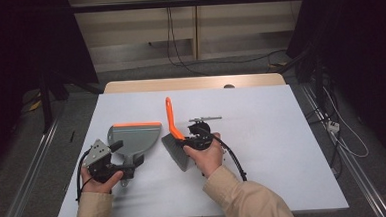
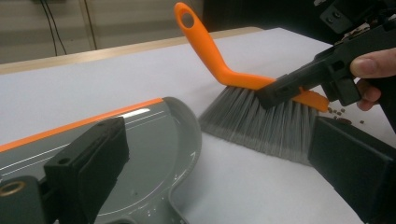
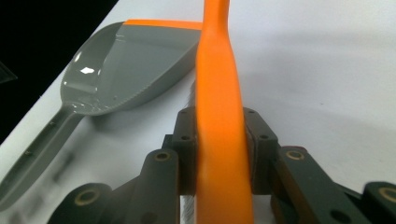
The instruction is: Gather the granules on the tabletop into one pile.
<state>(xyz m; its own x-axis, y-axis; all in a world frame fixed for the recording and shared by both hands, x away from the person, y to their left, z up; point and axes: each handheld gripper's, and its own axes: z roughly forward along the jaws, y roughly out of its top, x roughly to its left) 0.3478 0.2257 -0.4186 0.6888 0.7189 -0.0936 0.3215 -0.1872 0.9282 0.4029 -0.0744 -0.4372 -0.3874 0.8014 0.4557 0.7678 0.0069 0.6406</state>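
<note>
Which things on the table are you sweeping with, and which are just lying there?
In use:
brush, clamped in the right gripper
dustpan, at the left gripper
brown crumbs

Just lying there:
small metal tool behind the brush

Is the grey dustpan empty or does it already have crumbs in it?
Empty: the dustpan has a bare, shiny inside in the left gripper view. Small brown crumbs lie on the table beside the brush.
</note>
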